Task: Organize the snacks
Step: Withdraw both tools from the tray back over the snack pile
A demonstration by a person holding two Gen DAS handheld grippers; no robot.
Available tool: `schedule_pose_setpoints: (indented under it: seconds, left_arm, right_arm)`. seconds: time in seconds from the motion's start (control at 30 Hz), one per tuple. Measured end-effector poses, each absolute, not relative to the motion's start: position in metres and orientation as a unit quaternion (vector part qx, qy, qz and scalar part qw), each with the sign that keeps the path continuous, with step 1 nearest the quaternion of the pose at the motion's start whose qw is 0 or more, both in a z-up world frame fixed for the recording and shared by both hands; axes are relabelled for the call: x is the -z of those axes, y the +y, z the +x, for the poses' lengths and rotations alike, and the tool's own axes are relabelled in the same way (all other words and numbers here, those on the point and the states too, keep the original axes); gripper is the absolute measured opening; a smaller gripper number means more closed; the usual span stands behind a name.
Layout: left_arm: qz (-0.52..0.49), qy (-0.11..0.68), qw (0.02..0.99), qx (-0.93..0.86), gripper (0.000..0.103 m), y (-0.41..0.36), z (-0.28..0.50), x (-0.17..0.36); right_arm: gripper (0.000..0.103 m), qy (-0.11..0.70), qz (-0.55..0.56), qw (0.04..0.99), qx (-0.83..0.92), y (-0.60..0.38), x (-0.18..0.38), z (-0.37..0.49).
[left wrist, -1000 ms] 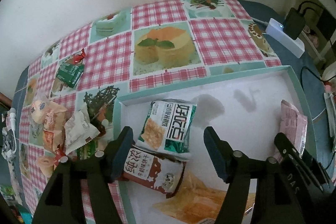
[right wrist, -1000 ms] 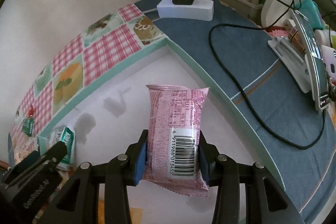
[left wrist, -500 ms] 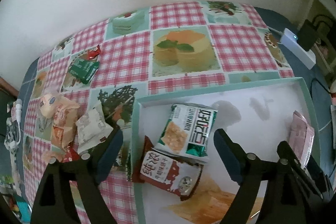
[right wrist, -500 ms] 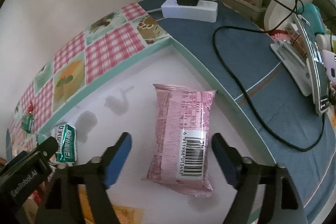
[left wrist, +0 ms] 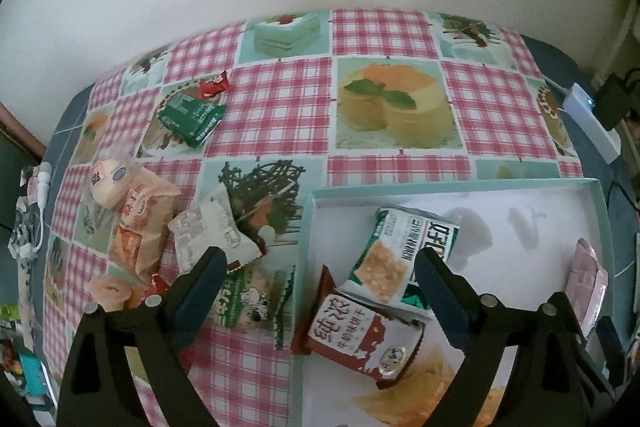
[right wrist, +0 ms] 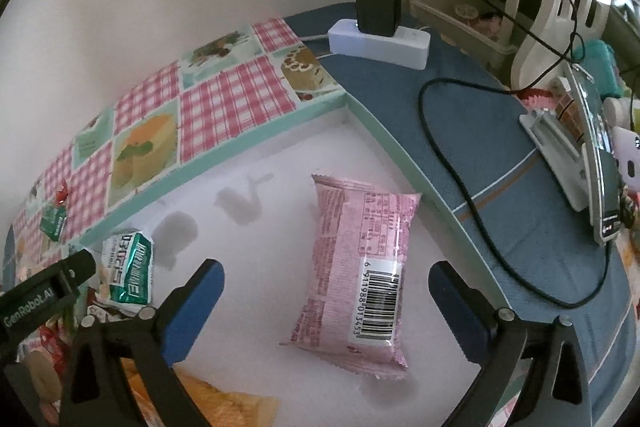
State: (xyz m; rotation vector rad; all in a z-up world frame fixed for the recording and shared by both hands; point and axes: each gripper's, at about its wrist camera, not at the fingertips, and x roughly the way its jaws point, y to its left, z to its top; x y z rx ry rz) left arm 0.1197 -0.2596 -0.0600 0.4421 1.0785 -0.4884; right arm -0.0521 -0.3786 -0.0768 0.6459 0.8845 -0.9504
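A white tray with a teal rim (left wrist: 460, 185) (right wrist: 256, 143) lies on the checked tablecloth. In it lie a green-and-white cracker pack (left wrist: 408, 259) (right wrist: 130, 271), a brown milk-biscuit pack (left wrist: 356, 331) and a pink pack (right wrist: 360, 255) (left wrist: 588, 283). My right gripper (right wrist: 326, 275) hovers over the pink pack, jaws opening, with its pads clear of the wrapper. My left gripper (left wrist: 318, 267) straddles the tray's left wall, jaws opening and holding nothing. Loose snacks lie left of the tray: a white pack (left wrist: 212, 231), an orange pack (left wrist: 140, 223) and a green pack (left wrist: 192, 117).
A white power strip with a black charger (right wrist: 380, 39) sits behind the tray's far corner, and its cable (right wrist: 452, 163) loops over the blue cloth. A phone on a stand (right wrist: 596, 163) is at the right. The wall runs close behind the table.
My right gripper let go of the pink pack, which now lies flat in the tray, and its jaws spread wide. My left gripper widened and shifted left toward the tray's edge.
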Motion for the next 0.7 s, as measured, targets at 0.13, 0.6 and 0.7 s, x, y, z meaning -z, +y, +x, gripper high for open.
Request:
schedule_pose_setpoints:
  seconds: [0.13, 0.6, 0.7]
  left_arm:
    - [0.201, 0.511, 0.803, 0.233, 0.095, -0.257, 0.124, 0.060]
    - [0.169, 0.525, 0.809, 0.201, 0.095, -0.204, 0.154, 0.040]
    - [0.148, 0.533, 0.811, 0.189, 0.095, -0.182, 0.164, 0.034]
  right_arm:
    - [0.103, 0.406, 0.291, 0.750, 0.434, -0.377, 0.077, -0.051]
    - [0.103, 0.382, 0.285, 0.767, 0.430, -0.352, 0.051, -0.047]
    - [0.103, 0.382, 0.279, 0.770, 0.429, -0.342, 0.045, -0.046]
